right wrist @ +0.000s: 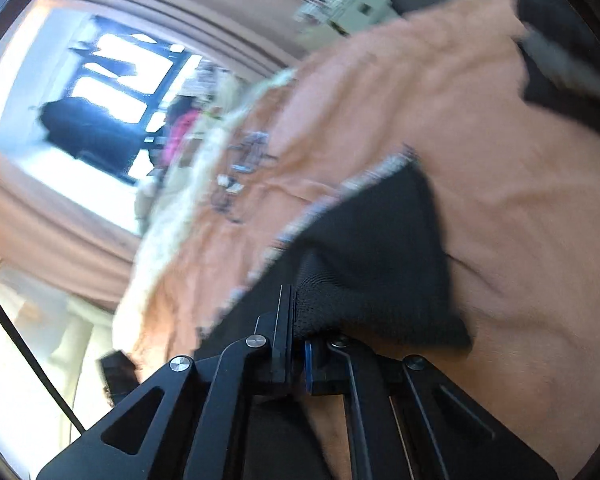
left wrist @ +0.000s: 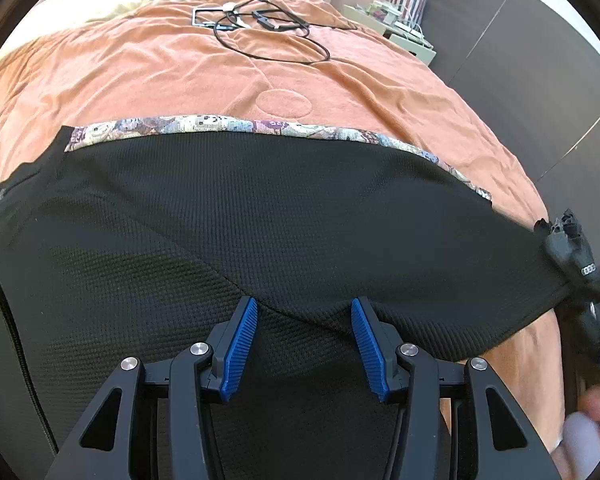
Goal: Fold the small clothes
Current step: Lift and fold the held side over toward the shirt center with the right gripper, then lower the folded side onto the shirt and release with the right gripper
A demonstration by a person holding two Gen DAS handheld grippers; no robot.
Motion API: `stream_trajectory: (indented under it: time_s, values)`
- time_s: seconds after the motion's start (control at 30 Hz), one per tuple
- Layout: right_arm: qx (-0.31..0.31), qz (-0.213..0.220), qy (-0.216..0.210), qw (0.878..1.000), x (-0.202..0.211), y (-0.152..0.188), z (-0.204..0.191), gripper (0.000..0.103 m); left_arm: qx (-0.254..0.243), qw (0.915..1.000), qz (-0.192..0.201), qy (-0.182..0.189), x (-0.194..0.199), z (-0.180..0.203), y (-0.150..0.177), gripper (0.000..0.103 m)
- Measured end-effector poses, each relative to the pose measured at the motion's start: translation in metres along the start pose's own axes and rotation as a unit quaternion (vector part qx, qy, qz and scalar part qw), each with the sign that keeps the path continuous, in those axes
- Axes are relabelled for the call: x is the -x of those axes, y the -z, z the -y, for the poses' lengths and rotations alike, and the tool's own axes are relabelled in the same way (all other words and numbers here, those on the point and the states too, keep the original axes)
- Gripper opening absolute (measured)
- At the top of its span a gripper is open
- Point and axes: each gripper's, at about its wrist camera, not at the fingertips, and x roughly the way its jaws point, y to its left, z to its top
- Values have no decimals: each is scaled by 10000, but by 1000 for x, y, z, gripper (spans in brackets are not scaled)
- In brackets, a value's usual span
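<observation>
Bedroom, daylight over the bed I work at.
Under me an orange bedspread [left wrist: 188,76] covers the bed, a pale quilt [left wrist: 100,4] beyond it. Dark wall panels [left wrist: 520,40] stand to the side, with pinkish curtains [right wrist: 60,224] framing a bright window [right wrist: 112,92].

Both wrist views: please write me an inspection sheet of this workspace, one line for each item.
Surface: bed under an orange blanket, wrinkled.
Job's things: black garment with a patterned trim, spread across the blanket.
Clutter: a small frame-like object beside the cables, too small to identify.
Grippers: left gripper open above a fold; right gripper shut on the garment's edge.
Cables: black cables coiled at the far end.
Surroundings: curtains, window, a white side table with a striped bag.
</observation>
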Motion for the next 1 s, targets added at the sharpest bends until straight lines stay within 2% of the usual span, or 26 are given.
stream_trajectory:
  time_s: [0.2, 0.33, 0.47, 0.63, 0.83, 1.0]
  values:
    - [426, 60, -622, 9971, 14, 12, -37, 0, -1, 9999, -12, 156, 8, -1, 2, 52]
    - [405, -30, -858, 9955, 15, 20, -47, 0, 95, 9991, -51, 406, 12, -3, 5, 51]
    - [461, -77, -879, 9950, 12, 24, -53, 0, 10, 9980, -74, 630, 15, 0, 9, 51]
    - [455, -158, -923, 9946, -2, 14, -42, 0, 100, 9979, -35, 643, 10, 0, 9, 51]
    - [556, -300, -846, 9944, -16, 16, -49, 0, 256, 9978, 94, 602, -1, -1, 2, 51]
    - [617, -344, -865, 9937, -16, 16, -56, 0, 239, 9972, 5, 705, 5, -6, 2, 51]
